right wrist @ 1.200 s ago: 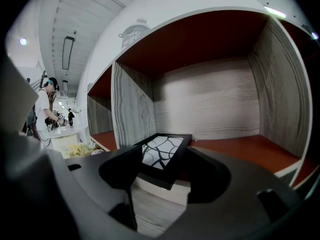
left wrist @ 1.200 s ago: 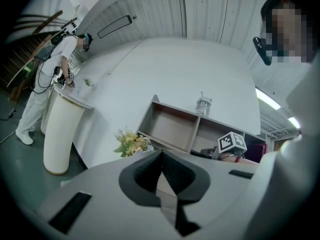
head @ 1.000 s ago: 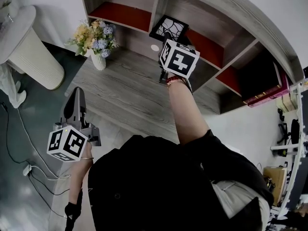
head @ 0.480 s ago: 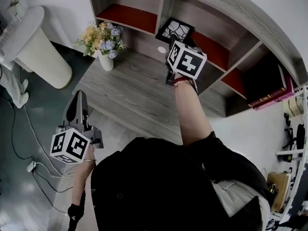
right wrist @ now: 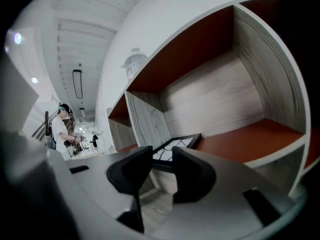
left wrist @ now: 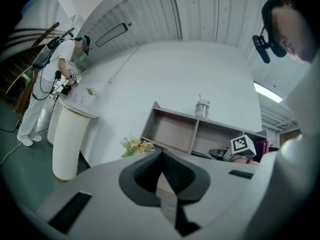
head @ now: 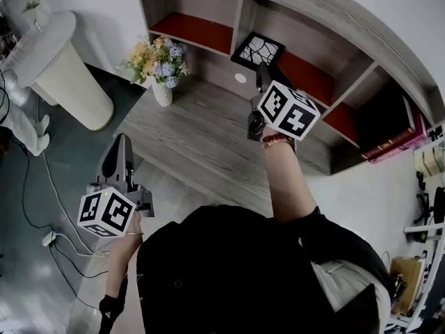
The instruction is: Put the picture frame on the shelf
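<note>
The black picture frame (head: 258, 49) with a white cracked pattern leans in the middle compartment of the wooden shelf (head: 327, 44), on its red floor. The right gripper view shows the frame (right wrist: 176, 144) just beyond the jaws. My right gripper (head: 263, 75) hovers a little in front of the frame without touching it. Its jaws are closing with nothing between them, and a gap still shows at the right gripper (right wrist: 162, 156). My left gripper (head: 123, 145) is held low at the left, away from the shelf. It is shut and empty, as the left gripper (left wrist: 161, 156) view confirms.
A vase of flowers (head: 161, 65) stands on the low wooden platform (head: 195, 138) left of the frame. A white ribbed pedestal (head: 66, 75) stands further left. Books (head: 396, 134) fill the right compartment. A bottle (left wrist: 202, 109) sits on the shelf top. Another person (left wrist: 50, 84) works at a distance.
My right gripper has drawn back from the picture frame, which stays on the shelf, and its jaws have narrowed. The left gripper has hardly moved.
</note>
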Tool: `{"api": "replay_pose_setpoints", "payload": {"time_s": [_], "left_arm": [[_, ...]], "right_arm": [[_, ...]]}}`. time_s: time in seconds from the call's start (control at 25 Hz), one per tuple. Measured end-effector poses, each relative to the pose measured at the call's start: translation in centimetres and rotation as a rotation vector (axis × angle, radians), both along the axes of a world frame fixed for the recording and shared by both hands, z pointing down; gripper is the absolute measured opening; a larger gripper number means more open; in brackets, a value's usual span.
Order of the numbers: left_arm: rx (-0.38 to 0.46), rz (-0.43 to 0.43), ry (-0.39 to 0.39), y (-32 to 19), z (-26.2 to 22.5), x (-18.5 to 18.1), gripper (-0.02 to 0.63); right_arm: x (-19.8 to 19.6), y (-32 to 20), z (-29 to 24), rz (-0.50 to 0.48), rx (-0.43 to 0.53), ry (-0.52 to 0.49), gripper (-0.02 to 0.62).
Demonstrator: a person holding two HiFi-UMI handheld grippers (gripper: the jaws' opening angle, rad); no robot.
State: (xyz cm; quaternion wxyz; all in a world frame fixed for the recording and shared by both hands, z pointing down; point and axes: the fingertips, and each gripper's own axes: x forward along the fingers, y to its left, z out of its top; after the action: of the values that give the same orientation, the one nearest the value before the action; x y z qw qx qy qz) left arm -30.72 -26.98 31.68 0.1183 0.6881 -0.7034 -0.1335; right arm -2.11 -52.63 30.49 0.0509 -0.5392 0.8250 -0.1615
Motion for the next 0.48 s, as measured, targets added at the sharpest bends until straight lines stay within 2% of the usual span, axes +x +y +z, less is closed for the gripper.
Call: {"api": "replay_pose_setpoints", "payload": {"time_s": [0.12, 0.24, 0.32, 0.48], "left_arm": [[-0.002, 0.027, -0.002, -0.1, 0.0, 1.0, 0.011], [-0.003, 0.075, -0.004, -0.6, 0.1, 2.6, 0.011], [0.000, 0.112, -0.005, -0.9, 0.0, 3.8, 0.011], [0.008, 0.185, -0.005, -1.1, -0.3, 6.5, 0.011]], "right_arm": [[0.1, 2.0, 0.9, -0.048, -0.030, -0.065, 0.107], [-0.3, 4.4, 2.2, -0.110, -0.076, -0.125, 0.035], [-0.8, 6.3, 3.2, -0.158, -0.119, -0.181, 0.010], [-2.2, 11.0, 5.7, -0.256, -0.217, -0.239, 0.005]]}}
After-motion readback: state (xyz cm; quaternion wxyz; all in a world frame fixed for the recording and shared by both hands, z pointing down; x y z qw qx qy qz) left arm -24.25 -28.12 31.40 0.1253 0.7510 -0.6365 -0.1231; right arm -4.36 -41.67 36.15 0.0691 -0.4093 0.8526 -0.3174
